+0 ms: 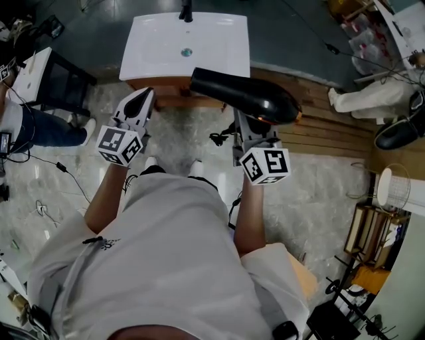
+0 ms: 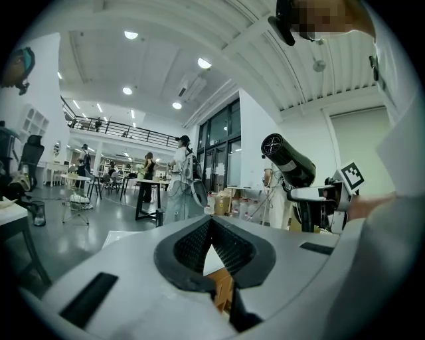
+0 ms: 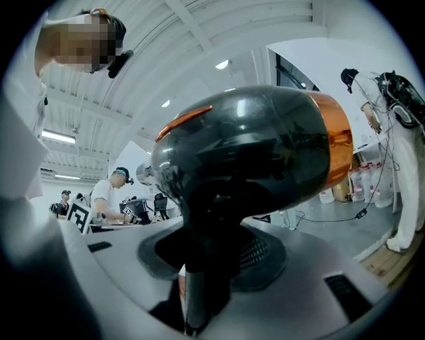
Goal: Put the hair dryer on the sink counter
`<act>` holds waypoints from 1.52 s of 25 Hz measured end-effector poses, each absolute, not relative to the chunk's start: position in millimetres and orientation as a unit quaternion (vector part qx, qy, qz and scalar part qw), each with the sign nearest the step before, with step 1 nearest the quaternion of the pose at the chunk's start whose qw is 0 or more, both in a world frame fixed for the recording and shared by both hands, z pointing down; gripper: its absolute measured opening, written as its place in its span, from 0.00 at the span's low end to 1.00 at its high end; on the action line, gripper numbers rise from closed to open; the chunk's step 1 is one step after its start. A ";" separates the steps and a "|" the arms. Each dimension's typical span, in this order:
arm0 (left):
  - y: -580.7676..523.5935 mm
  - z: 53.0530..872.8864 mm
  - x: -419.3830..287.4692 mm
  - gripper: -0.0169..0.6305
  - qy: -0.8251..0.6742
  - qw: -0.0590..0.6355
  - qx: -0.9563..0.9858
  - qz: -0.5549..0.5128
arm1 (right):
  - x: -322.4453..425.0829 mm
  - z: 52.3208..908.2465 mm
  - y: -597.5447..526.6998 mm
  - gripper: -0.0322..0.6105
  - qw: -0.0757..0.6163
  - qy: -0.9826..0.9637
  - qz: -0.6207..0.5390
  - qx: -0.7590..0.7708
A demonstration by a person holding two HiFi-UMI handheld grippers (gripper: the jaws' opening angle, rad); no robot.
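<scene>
A black hair dryer [image 1: 246, 96] with an orange band is held above the floor, its nozzle pointing left toward the sink. My right gripper [image 1: 251, 123] is shut on its handle; in the right gripper view the dryer body [image 3: 252, 153] fills the middle, with the handle running down between the jaws. The white sink counter [image 1: 153, 56] stands just ahead, on a wooden cabinet. My left gripper [image 1: 141, 98] hovers at the counter's front left corner, jaws together with nothing in them. The left gripper view shows the dryer [image 2: 289, 159] off to the right.
A black faucet [image 1: 186, 12] and a drain [image 1: 186, 52] sit on the sink. At the left are a dark table with a white top [image 1: 33, 70] and a person's legs. A wooden platform [image 1: 332, 126], another person's legs [image 1: 358, 99] and floor cables lie at the right.
</scene>
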State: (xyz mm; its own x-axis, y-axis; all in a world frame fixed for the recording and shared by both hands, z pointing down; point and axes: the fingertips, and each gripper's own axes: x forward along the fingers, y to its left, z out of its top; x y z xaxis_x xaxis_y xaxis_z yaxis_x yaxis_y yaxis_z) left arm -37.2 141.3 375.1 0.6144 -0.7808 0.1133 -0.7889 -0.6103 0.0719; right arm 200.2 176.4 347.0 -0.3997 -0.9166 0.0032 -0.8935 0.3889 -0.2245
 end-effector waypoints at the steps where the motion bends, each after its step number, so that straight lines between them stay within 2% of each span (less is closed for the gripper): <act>1: 141.9 374.8 -34.3 0.03 -0.439 0.057 0.896 0.036 | 203.0 347.8 176.6 0.29 0.061 0.832 -0.095 -0.543; 22: 126.2 377.6 -10.7 0.03 -0.434 0.059 0.898 0.043 | 220.1 351.6 163.8 0.29 0.051 0.832 -0.099 -0.544; 38: 54.9 386.5 -15.8 0.03 -0.414 0.069 0.907 0.038 | 208.8 355.0 100.8 0.29 0.045 0.827 -0.098 -0.551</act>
State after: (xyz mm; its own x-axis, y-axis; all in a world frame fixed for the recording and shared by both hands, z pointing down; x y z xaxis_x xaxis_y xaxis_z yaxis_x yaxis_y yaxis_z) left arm -15.8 54.9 386.5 0.6540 -0.7458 0.1267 -0.7564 -0.6474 0.0934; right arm 208.8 100.8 355.0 -0.3877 -0.9212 0.0339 -0.9034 0.3724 -0.2127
